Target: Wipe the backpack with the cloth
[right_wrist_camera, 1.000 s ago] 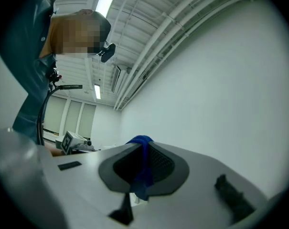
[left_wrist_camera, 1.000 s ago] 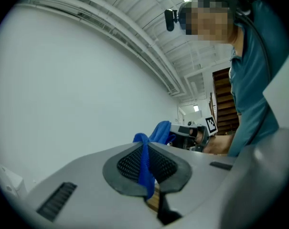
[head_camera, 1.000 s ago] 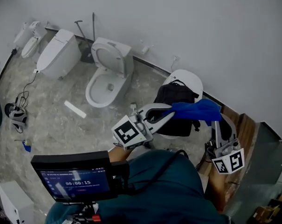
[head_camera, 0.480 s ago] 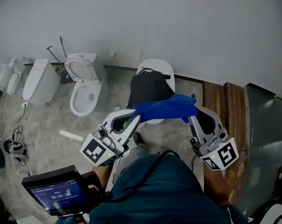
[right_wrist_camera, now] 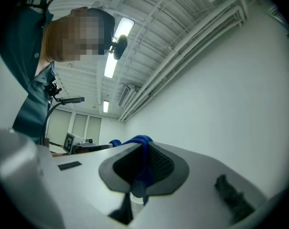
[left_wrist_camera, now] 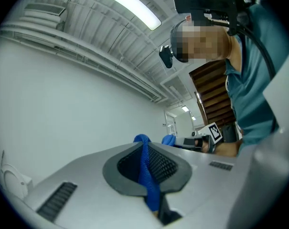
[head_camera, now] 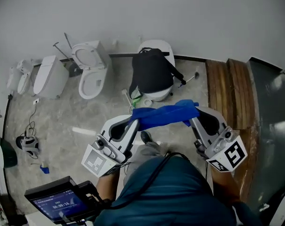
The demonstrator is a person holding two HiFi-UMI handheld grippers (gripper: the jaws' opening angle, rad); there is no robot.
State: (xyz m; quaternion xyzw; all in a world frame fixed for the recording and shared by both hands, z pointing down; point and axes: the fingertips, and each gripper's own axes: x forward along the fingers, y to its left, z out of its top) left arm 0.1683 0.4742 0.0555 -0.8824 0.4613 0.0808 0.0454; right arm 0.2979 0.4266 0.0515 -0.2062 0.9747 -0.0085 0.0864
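Observation:
A blue cloth hangs stretched between my two grippers in front of my chest. My left gripper is shut on its left end, and the cloth shows pinched between the jaws in the left gripper view. My right gripper is shut on the right end of the cloth. The black backpack sits on a white toilet by the wall, beyond the cloth and apart from it. Both gripper views point up at the wall and ceiling.
Another white toilet with its seat up and a toilet tank stand to the left on the grey floor. Wooden planks lie at the right. A cable and headset lie at far left. A small monitor is below.
The view has shifted, so the backpack now sits farther from the cloth. Both grippers keep their hold, and the cloth has dropped lower and closer to my body.

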